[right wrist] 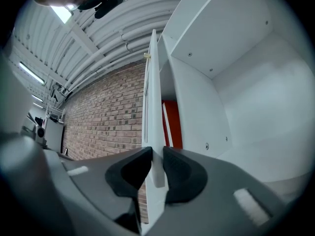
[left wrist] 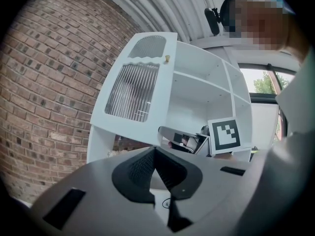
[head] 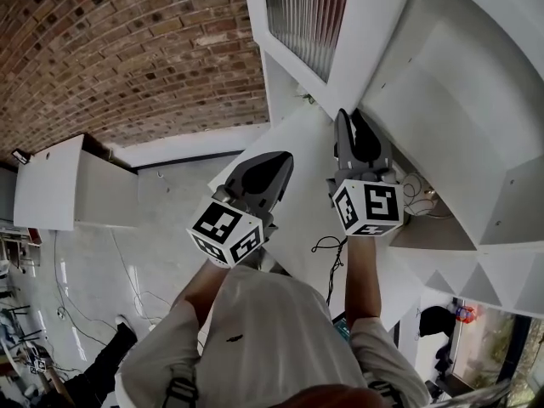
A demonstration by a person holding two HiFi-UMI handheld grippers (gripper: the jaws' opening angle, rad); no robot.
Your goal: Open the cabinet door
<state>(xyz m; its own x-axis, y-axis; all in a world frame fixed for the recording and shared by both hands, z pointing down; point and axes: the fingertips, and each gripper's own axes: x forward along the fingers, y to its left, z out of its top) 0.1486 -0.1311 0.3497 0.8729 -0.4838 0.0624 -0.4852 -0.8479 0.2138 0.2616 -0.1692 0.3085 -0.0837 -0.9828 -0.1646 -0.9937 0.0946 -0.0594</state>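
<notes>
Loads of open room left of the swung-out cabinet door [head: 314,24], brick wall [head: 127,49] far off; right side boxed in by shelf bay [head: 459,83] walls.

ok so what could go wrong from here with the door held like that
1. The right gripper pinches only the thin edge of the cabinet door. With so little pad contact, it may slip off if the door is pulled further.
2. The left gripper, shut and empty, faces the door's outer side, so a wider swing might strike it.
</notes>
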